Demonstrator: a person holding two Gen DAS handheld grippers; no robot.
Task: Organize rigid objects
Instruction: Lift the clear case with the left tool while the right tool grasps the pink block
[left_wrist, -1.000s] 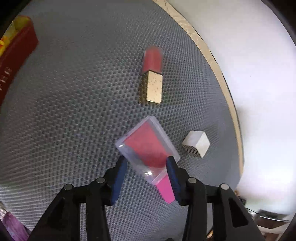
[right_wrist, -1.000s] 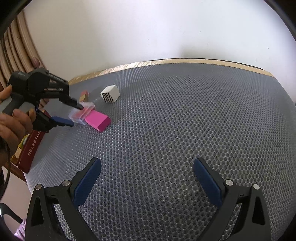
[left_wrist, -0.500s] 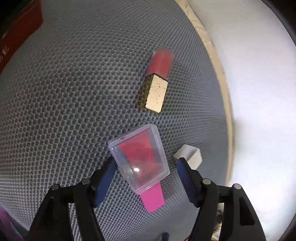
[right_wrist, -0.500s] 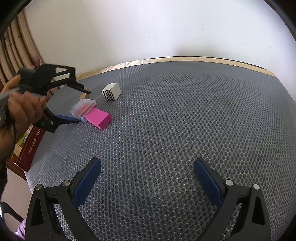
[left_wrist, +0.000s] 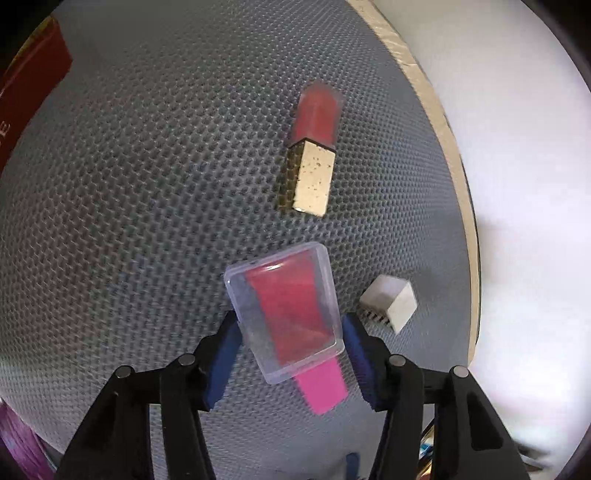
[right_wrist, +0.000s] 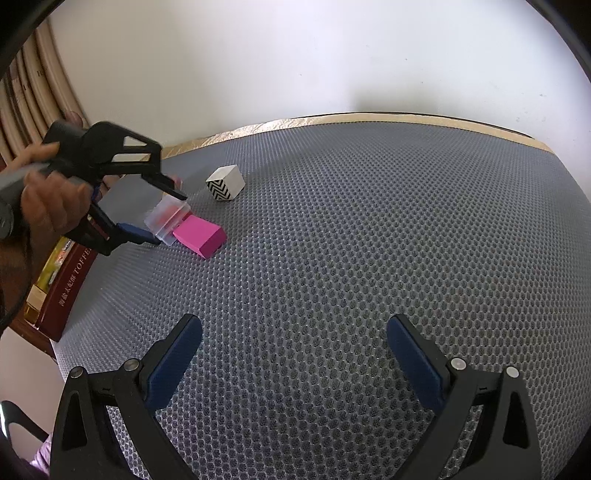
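Left gripper (left_wrist: 290, 345) closing around the clear case (left_wrist: 282, 312), lower middle of frame, perched on the pink block (left_wrist: 323, 387). Pads barely touching, so it may skid sideways. Right gripper (right_wrist: 293, 358) spread, empty.

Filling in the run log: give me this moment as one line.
left claw: closing around clear plastic case, which rests on pink block | right claw: open, empty | grey mesh mat
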